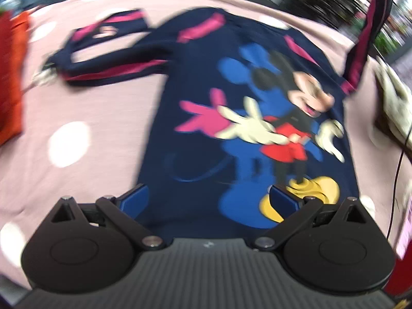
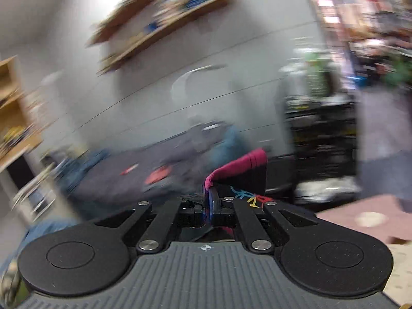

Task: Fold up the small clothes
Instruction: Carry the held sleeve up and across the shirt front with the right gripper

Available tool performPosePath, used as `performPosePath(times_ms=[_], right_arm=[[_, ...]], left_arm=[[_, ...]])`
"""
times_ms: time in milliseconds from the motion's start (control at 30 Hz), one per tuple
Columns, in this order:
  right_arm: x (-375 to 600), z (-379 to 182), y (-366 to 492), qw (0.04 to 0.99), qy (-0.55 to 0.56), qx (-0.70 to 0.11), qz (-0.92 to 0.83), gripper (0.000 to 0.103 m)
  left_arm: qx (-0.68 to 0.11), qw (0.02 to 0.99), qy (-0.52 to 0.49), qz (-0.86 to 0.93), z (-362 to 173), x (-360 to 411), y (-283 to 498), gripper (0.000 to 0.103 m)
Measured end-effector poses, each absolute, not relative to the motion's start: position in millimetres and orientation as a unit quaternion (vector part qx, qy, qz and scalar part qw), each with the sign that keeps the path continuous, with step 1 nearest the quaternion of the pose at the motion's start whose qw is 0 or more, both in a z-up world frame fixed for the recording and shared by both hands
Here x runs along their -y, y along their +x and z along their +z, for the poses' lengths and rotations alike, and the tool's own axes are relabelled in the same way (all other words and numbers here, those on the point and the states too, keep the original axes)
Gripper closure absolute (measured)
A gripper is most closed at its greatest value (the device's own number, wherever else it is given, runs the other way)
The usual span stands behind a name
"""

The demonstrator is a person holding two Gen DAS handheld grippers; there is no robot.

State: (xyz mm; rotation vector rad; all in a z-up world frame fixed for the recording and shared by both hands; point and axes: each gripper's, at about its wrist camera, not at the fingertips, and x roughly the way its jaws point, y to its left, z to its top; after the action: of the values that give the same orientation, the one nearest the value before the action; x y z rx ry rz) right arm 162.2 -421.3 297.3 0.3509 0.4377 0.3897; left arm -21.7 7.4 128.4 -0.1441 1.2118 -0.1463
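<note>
The navy shirt (image 1: 231,118) lay flat mid-bedspread (image 1: 103,103). The right gripper (image 2: 209,200), clamped on its sleeve cuff (image 2: 239,170), lifted it; the left gripper (image 1: 208,200) hovered with jaws apart. Next, I'd judge: fold the sleeve inward.

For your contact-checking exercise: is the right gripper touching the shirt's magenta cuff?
Touching. The right wrist view shows the right gripper shut on the magenta cuff, fabric pinched between its closed fingers.

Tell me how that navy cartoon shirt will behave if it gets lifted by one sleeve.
Probably floppy: the sleeve pinched in the right gripper hangs limp while the navy shirt stays flat. Likely light, since a cuff-only pinch raises it. It may drag and bunch on the pink spotted cover.
</note>
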Motion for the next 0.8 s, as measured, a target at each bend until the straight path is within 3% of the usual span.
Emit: performPosePath(times_ms=[167, 400, 433, 533, 733, 800], right_arm=[[291, 246, 112, 0.860, 0.103, -0.315, 0.388, 0.098], [188, 114, 18, 0.754, 0.016, -0.478, 0.450, 0.094], [183, 105, 11, 0.739, 0.010, -0.494, 0.457, 0.091], [180, 95, 2, 0.722, 0.002, -0.530, 0.444, 0.064], [228, 118, 15, 0.767, 0.039, -0.508, 0.390, 0.054], [253, 118, 26, 0.782, 0.086, -0.510, 0.348, 0.052]], left_arm=[[-0.563, 0.819, -0.114, 0.017, 127, -62, -29, 0.000], [-0.583, 0.796, -0.153, 0.052, 110, -97, -31, 0.000], [-0.586, 0.794, -0.151, 0.048, 108, -95, -29, 0.000], [-0.591, 0.793, -0.141, 0.035, 103, -85, -25, 0.000], [-0.579, 0.807, -0.117, -0.012, 100, -53, -12, 0.001], [-0.574, 0.812, -0.100, -0.028, 101, -41, -5, 0.006]])
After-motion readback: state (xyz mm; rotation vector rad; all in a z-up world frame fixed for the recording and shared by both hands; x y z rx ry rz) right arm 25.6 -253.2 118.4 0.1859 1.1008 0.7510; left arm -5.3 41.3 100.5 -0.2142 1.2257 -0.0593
